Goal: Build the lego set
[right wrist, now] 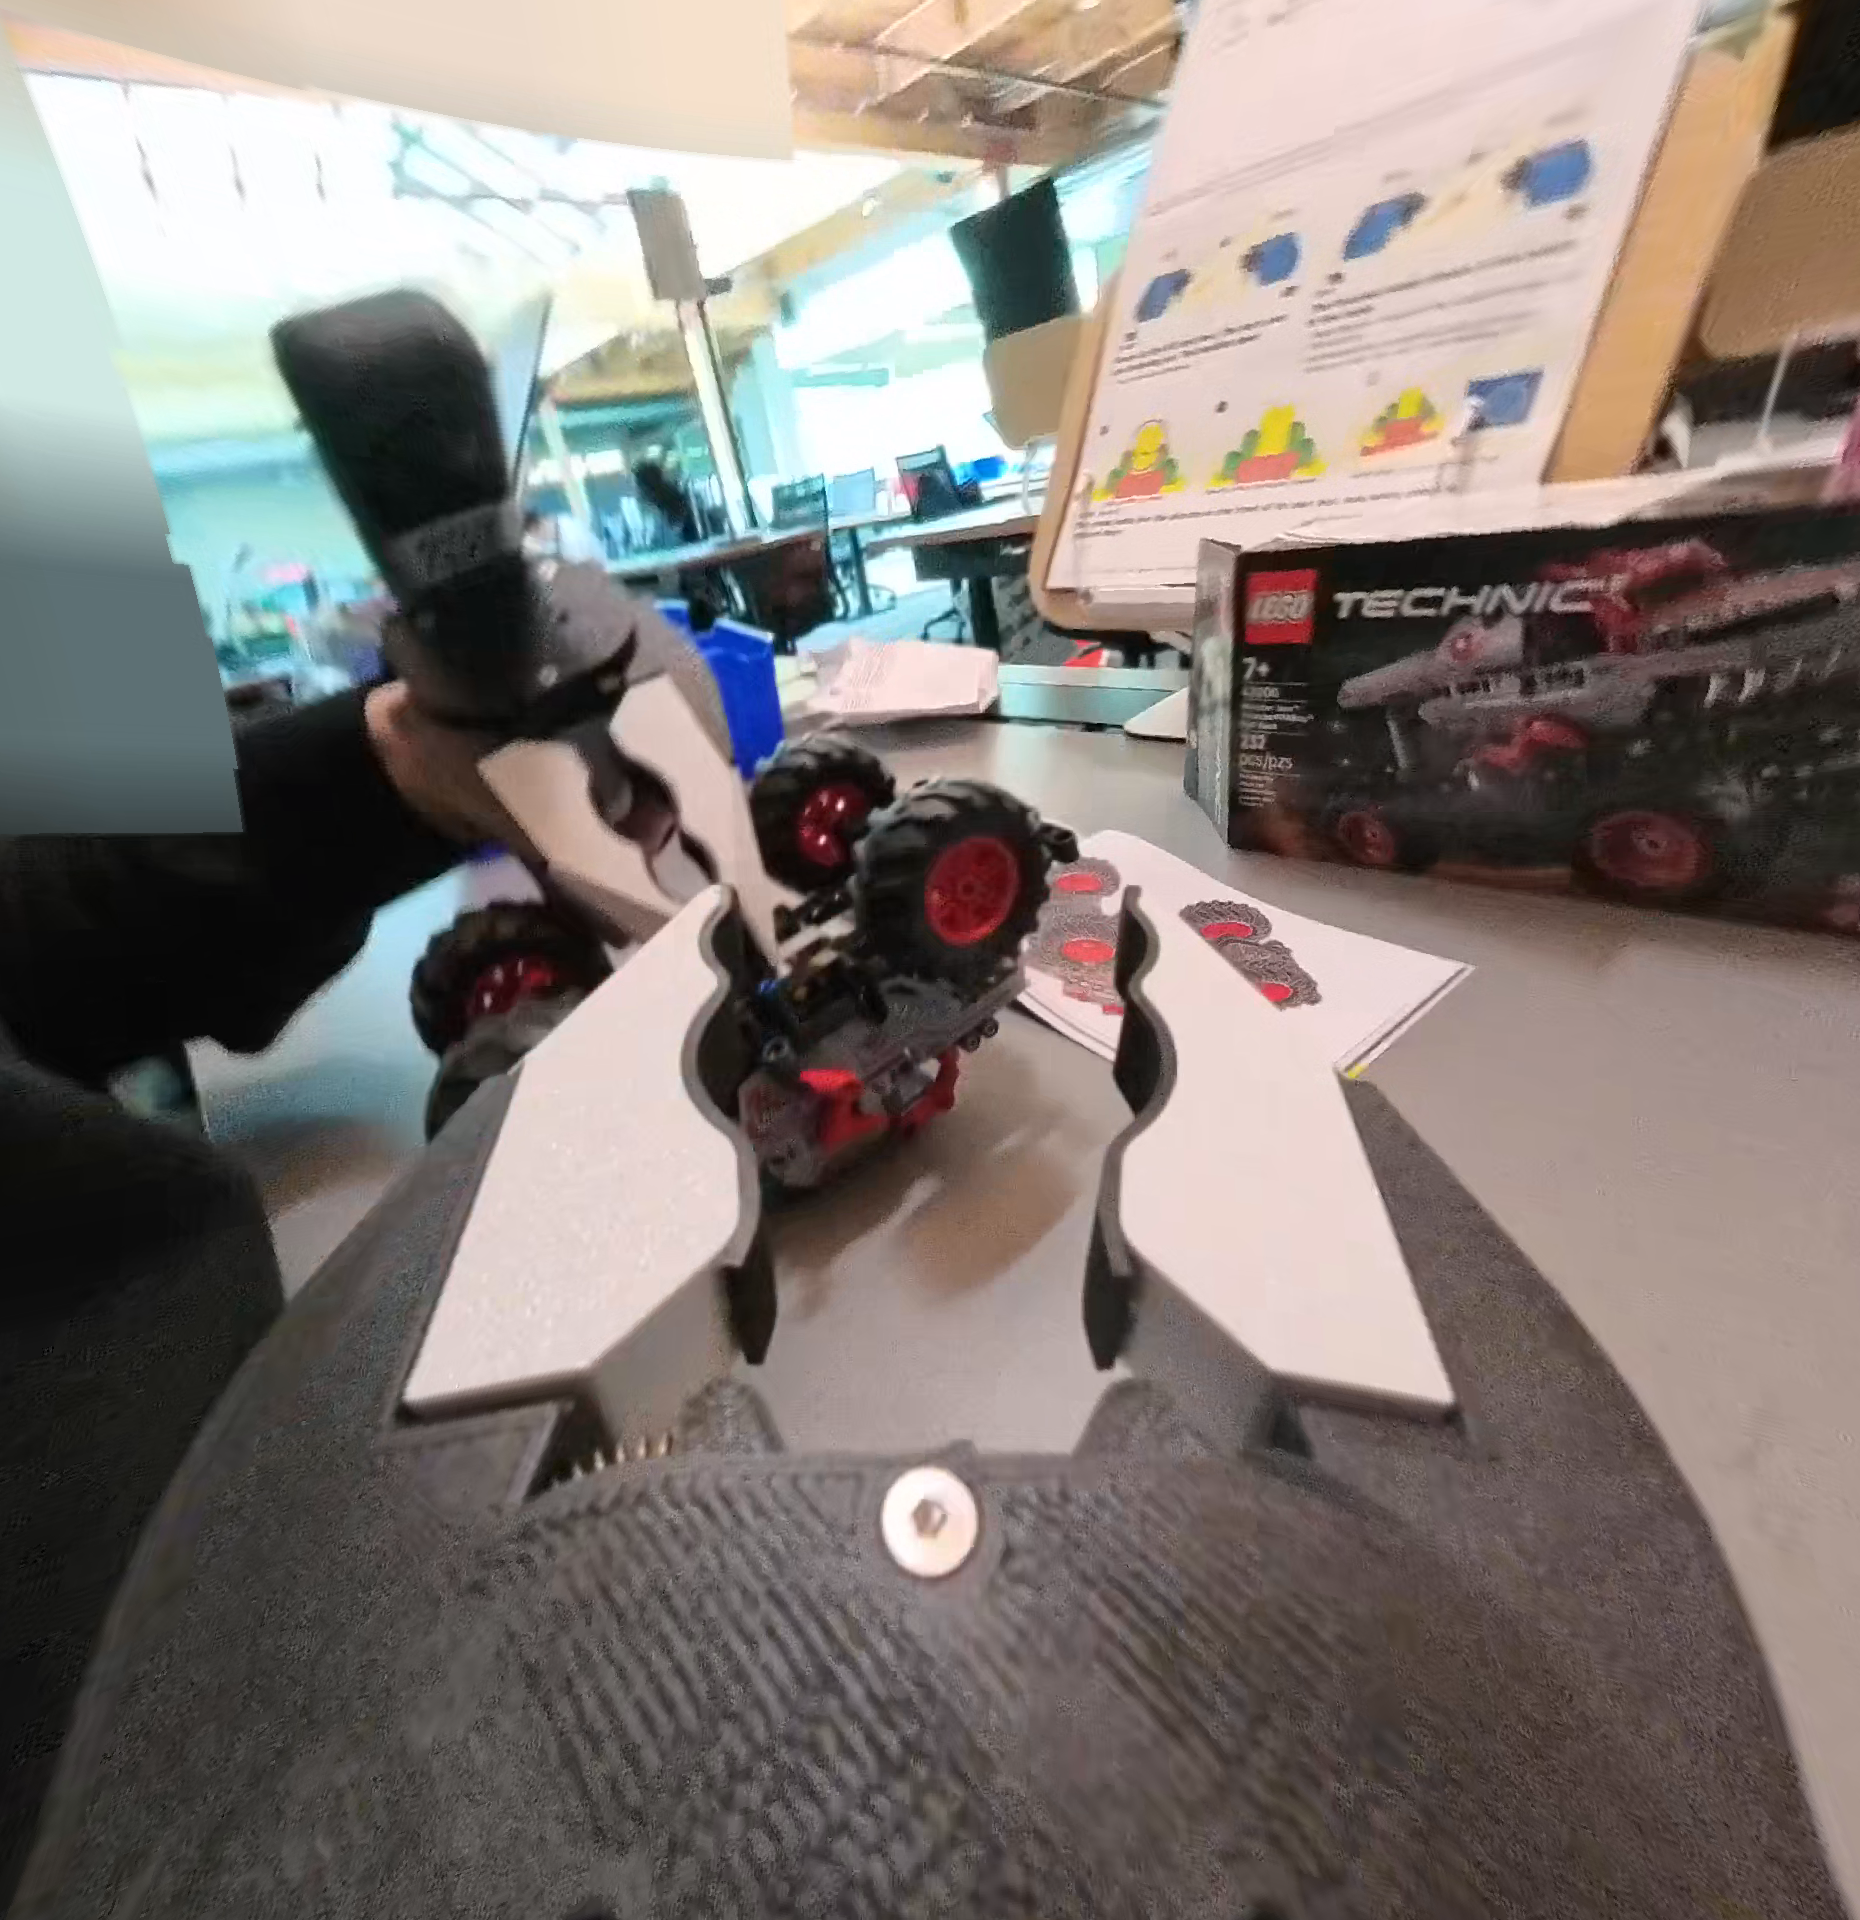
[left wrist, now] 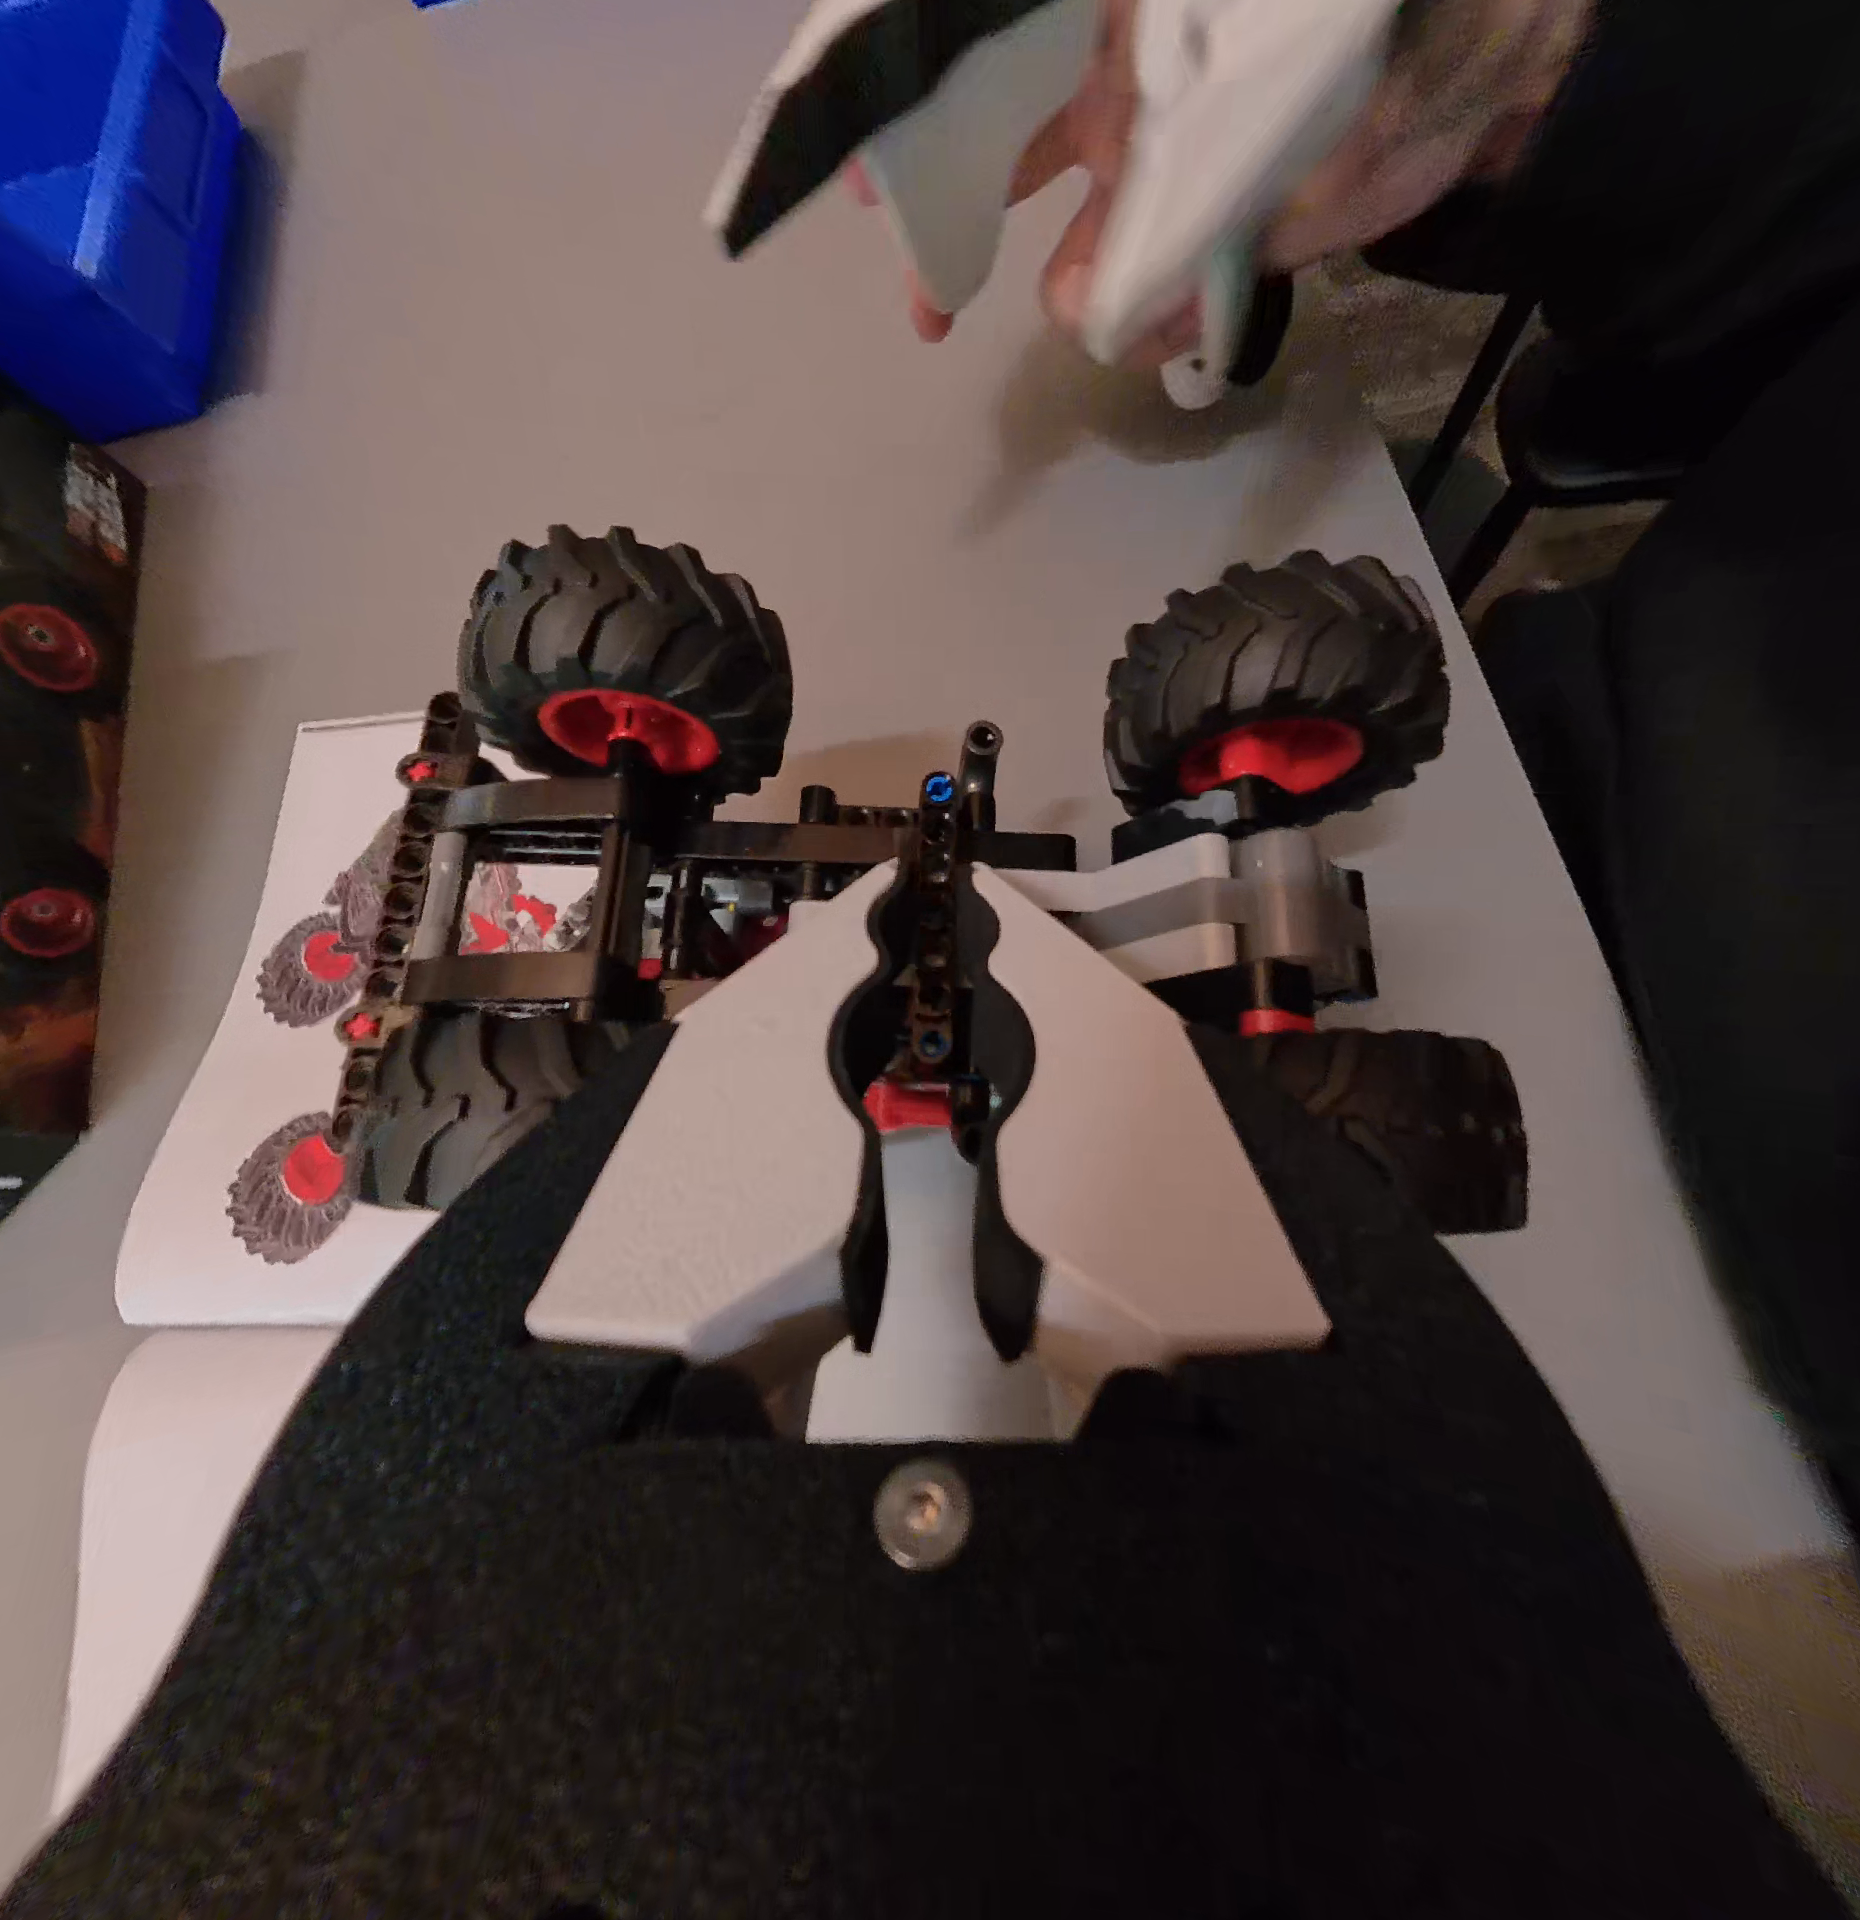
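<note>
The lego truck chassis (left wrist: 614,862) has black beams, a grey rear part and big black tyres on red hubs (left wrist: 630,727). It is tipped on its side on the table. My left gripper (left wrist: 931,883) is shut on a black holed beam (left wrist: 934,831) at the chassis middle. My right gripper (right wrist: 926,914) is open and empty, with the truck (right wrist: 864,1070) just beyond its fingertips. In the left wrist view the right gripper (left wrist: 832,260) is blurred, held in a hand above the far side of the table. The left gripper (right wrist: 677,862) also shows in the right wrist view, gripping the truck from above.
A printed sheet with wheel pictures (left wrist: 240,1091) lies under the truck's left end and also shows in the right wrist view (right wrist: 1269,966). The set's box (right wrist: 1528,727) stands at the right. A blue bin (left wrist: 105,208) sits far left. The table edge (left wrist: 1528,831) runs close on the right.
</note>
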The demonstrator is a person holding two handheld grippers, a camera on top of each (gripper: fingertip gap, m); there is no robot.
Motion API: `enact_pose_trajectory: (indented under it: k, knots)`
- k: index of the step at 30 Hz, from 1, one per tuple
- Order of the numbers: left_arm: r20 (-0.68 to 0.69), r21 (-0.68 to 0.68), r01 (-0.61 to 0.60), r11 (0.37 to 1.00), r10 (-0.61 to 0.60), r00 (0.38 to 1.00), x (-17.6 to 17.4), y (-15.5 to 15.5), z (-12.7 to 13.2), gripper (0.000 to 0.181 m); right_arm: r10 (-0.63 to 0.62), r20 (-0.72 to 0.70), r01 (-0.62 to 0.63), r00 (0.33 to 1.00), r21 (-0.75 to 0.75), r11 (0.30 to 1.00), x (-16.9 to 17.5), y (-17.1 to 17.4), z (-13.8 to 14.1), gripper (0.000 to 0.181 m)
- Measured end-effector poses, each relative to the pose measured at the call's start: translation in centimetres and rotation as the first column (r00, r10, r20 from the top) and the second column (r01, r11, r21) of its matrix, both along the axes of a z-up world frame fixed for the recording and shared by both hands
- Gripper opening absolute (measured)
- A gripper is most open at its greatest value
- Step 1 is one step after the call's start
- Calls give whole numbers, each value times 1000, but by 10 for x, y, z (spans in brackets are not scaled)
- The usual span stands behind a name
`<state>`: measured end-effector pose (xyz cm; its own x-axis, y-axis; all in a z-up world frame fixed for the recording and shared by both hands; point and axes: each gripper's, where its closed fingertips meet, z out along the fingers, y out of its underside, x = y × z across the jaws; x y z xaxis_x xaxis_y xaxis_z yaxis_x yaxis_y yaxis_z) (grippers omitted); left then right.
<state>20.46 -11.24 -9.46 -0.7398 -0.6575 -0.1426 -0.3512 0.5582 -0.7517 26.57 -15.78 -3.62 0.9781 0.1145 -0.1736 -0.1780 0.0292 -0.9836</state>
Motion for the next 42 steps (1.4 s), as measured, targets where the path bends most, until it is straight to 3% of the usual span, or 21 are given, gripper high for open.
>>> enact_pose_trajectory:
  k: [2,6,9,14,17,20,21,22,23,24,28,29,30,31,32,33,34,35,37,39,42]
  knots:
    - [25,30,39,999,-40,999,-2,-2,0,5,11,-166,-16,986,-26,1000,9,13,-2,69]
    - [56,65,79,995,-83,995,-6,-4,-1,5,59,-291,-106,955,-150,983,13,49,-17,73]
    - [79,90,71,993,-79,994,-5,-3,-1,5,149,-435,-264,888,-218,939,-2,63,-23,69]
    - [108,93,77,993,-87,990,-5,-4,-1,5,222,-480,-352,849,-199,915,-14,70,-22,57]
    - [112,55,70,996,-76,991,-5,-4,0,5,252,-270,-311,929,-204,928,-16,69,-21,56]
    - [111,23,70,997,-72,991,-6,-3,0,5,233,138,-204,963,-196,959,-18,66,-19,56]
    - [108,11,68,998,-68,992,-7,-3,0,5,207,340,-152,917,-181,972,-21,64,-19,56]
    - [109,0,67,998,-66,992,-7,-3,0,5,164,553,-91,817,-157,983,-22,63,-20,56]
    - [114,-7,67,998,-65,991,-7,-4,0,5,127,690,-36,713,-144,989,-23,62,-22,56]
    - [122,-14,67,998,-65,990,-6,-4,0,5,106,724,-2,681,-142,990,-23,62,-22,57]
    - [138,-26,74,997,-69,988,-6,-4,0,6,156,422,-72,893,-207,976,-19,64,-21,55]
    - [143,-29,70,997,-65,988,-5,-3,1,6,171,209,-117,963,-247,962,-16,66,-22,56]
    - [147,-30,71,997,-66,987,-4,-3,1,6,179,-79,-194,981,-273,942,-13,68,-23,56]
    - [150,-30,77,997,-72,986,-4,-3,1,6,168,-387,-278,907,-250,927,-9,70,-21,55]
    - [152,-27,91,996,-85,985,-6,-4,1,5,193,-606,-338,771,-133,932,-2,70,-9,42]
    - [155,-22,103,994,-98,983,-7,-4,0,6,279,-705,-366,652,29,930,5,65,9,20]
    - [159,-18,104,994,-100,982,-7,-4,0,5,375,-696,-362,612,176,916,10,57,28,15]
    - [161,-18,103,995,-99,982,-7,-4,0,5,396,-654,-337,645,222,915,12,52,37,10]
    - [165,-17,99,995,-95,982,-8,-4,1,5,315,-513,-298,799,118,947,6,52,31,51]
    - [166,-20,97,995,-92,982,-8,-4,1,5,241,-247,-258,938,-37,965,-3,55,16,82]
    - [164,-34,103,994,-96,982,-8,-4,1,5,288,114,-271,951,-149,951,-23,52,3,77]
